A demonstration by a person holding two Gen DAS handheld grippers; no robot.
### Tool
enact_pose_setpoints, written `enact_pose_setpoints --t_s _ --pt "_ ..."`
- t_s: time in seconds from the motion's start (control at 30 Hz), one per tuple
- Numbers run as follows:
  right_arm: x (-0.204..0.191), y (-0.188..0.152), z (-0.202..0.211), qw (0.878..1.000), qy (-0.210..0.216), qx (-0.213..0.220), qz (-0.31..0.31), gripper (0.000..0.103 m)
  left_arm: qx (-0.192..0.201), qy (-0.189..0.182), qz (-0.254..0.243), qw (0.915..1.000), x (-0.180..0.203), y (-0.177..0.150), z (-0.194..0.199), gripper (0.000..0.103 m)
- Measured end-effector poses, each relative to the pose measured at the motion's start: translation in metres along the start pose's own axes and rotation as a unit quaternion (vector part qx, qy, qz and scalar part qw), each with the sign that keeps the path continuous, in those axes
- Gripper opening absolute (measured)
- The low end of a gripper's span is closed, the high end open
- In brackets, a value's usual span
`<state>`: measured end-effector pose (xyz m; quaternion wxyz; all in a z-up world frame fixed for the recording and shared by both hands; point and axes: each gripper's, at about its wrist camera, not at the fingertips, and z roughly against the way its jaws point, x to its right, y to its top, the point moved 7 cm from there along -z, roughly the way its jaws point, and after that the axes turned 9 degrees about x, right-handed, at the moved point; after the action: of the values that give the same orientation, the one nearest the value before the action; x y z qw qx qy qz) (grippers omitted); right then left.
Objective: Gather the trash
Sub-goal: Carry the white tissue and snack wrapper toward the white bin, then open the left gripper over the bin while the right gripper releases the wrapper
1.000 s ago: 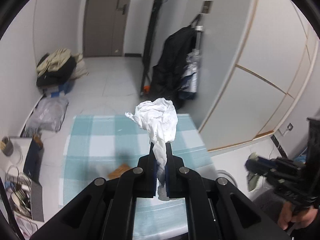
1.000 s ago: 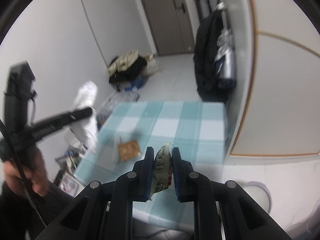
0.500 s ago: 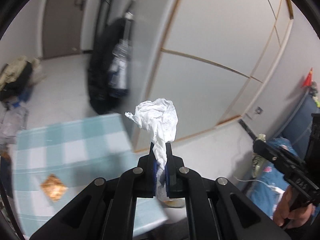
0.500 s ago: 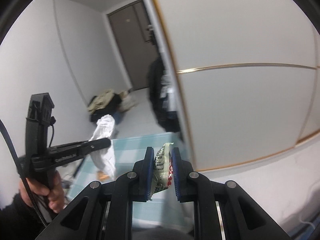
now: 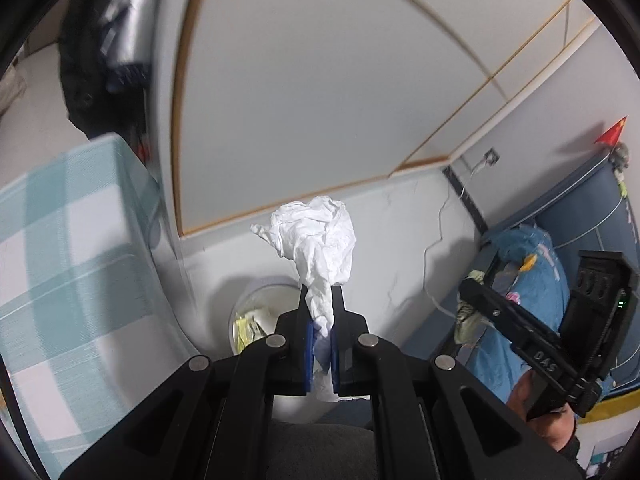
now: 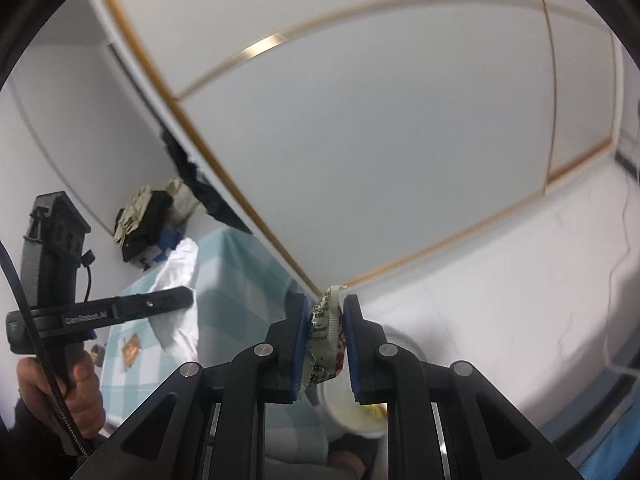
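A: What sits between the right gripper's fingers?

B: A crumpled green-and-white wrapper, clamped, its top poking past the fingertips.

A: And beyond them?

B: A white bin lies just behind and below the fingers, something yellow inside. Far left of the fingers, the left gripper pinches a white tissue over the checked table.

The bin stands on the floor right of the table — against the wall. A wrapper lies on the table; the tissue hangs above the bin.
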<state>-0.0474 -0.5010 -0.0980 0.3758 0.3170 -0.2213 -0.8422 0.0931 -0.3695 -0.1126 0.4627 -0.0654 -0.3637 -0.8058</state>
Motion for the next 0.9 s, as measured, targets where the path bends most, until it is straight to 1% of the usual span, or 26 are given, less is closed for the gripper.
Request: enact_pose_setpoints --t_s 0.13,0.2,0.23,0.27,0.33,0.4,0.53,0.63,0.8,0.87,0.9 --pt "0.025 -0.025 -0.036 0.998 0.016 -0.04 -0.041 0.017 -0.048 0.005 -0.002 0.9988 -0.004 -0.011 -0.038 0.002" --pt "0.038 -0.034 -0.045 0.997 0.029 -0.051 -0.056 0.017 -0.069 0.013 0.003 0.9975 -0.011 -0.018 -0.054 0.002" --pt "0.04 -0.039 -0.05 0.996 0.042 -0.055 -0.063 0.017 -0.079 0.019 0.006 0.9966 -0.012 -0.022 -0.06 0.002" --pt "0.04 -0.044 -0.057 0.995 0.059 -0.055 -0.065 0.017 -0.087 0.024 0.01 0.9959 -0.014 -0.026 -0.066 0.002" --pt "0.041 -0.055 -0.07 0.995 0.062 -0.064 -0.054 0.017 -0.097 0.029 0.016 0.9947 -0.017 -0.031 -0.077 0.002" --pt "0.043 -0.066 -0.08 0.993 0.073 -0.077 -0.06 0.017 -0.109 0.037 0.012 0.9933 -0.016 -0.037 -0.089 0.002" --pt "0.051 -0.086 -0.107 0.99 0.066 -0.107 -0.071 0.018 -0.13 0.04 0.012 0.9906 -0.02 -0.045 -0.1 0.002" --pt "0.058 -0.098 -0.121 0.988 0.054 -0.125 -0.069 0.019 -0.146 0.044 0.012 0.9882 -0.021 -0.051 -0.11 0.002" --pt "0.059 -0.114 -0.135 0.985 0.049 -0.152 -0.066 0.02 -0.165 0.044 0.015 0.9852 -0.024 -0.053 -0.123 0.002" --pt "0.063 -0.118 -0.134 0.984 0.044 -0.157 -0.069 0.024 -0.172 0.047 0.015 0.9839 -0.025 -0.055 -0.127 0.002" --pt "0.068 -0.119 -0.13 0.984 0.042 -0.158 -0.073 0.03 -0.175 0.047 0.016 0.9833 -0.025 -0.056 -0.129 0.002"
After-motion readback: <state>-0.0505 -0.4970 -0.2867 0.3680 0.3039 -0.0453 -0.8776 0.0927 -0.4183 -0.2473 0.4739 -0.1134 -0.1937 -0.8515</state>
